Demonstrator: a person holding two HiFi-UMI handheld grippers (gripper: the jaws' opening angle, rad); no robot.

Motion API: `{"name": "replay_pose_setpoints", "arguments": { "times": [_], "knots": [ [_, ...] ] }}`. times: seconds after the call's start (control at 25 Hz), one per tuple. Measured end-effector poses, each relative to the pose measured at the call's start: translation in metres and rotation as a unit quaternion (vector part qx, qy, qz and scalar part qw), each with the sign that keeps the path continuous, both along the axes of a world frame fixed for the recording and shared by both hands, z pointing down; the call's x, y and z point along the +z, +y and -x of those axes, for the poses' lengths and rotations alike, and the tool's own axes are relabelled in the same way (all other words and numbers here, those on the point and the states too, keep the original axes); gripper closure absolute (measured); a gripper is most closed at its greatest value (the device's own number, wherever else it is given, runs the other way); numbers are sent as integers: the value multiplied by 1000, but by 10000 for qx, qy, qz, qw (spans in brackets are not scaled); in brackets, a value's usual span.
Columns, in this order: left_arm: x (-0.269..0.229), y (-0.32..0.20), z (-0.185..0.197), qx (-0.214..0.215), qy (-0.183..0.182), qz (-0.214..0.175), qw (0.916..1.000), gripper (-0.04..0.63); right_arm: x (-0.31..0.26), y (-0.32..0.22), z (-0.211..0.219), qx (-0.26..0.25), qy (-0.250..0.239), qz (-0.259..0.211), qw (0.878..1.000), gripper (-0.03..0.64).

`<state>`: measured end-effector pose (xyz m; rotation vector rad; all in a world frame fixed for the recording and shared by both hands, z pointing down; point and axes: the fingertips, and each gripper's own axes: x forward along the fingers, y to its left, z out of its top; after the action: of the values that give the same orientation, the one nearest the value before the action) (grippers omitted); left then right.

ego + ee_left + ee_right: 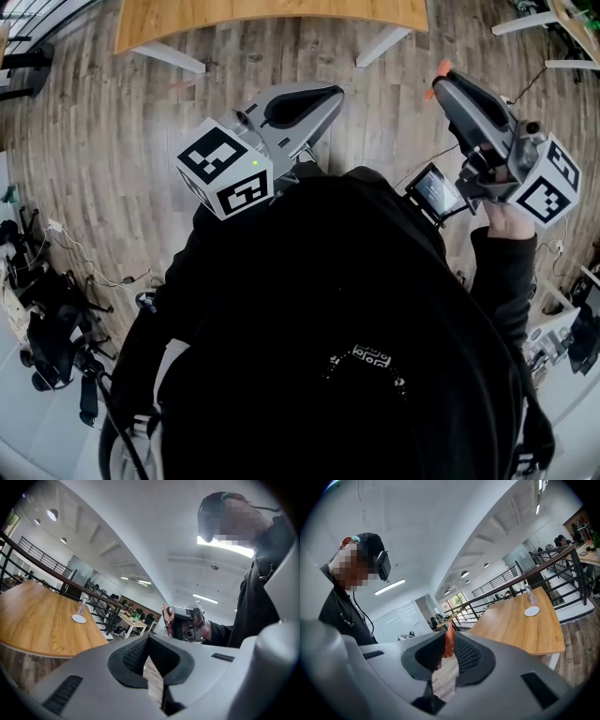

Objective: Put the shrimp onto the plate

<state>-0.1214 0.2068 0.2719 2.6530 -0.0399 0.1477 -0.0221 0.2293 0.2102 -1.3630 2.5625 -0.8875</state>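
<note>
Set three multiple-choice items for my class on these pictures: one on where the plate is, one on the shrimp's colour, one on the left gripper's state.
1. Where is the plate?
A. on the table
B. on the floor
C. in the left gripper

2. What colour is the shrimp?
A. green
B. orange
C. blue

3. How is the left gripper?
A. shut on the shrimp
B. wide open
C. shut, empty

Answers:
1 A: both gripper views show the plate lying on the wooden top.
2 B: an orange piece sits clamped in the right gripper.
3 C: its jaws meet at the tips with nothing between them.
</note>
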Motion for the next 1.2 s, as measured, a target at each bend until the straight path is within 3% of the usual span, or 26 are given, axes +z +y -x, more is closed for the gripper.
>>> {"name": "replay_pose_setpoints", "arguments": {
  "times": [0.6, 0.84, 1.04, 1.2],
  "knots": [
    [8, -40, 35, -616, 7, 183, 9979, 592, 11, -51, 19, -406, -58, 233, 9989, 549],
    [11, -73, 25, -878, -71, 154, 9960, 592, 14, -94, 8, -657, -166, 159, 9976, 549],
    [7, -72, 24, -1013, -95, 62, 9948, 592, 11, -99, 7, -800, -188, 47, 9966, 549],
    [12, -103, -12, -1099, -150, 71, 9938, 592, 16, -134, -32, -869, -257, -7, 9959, 549]
  ]
}}
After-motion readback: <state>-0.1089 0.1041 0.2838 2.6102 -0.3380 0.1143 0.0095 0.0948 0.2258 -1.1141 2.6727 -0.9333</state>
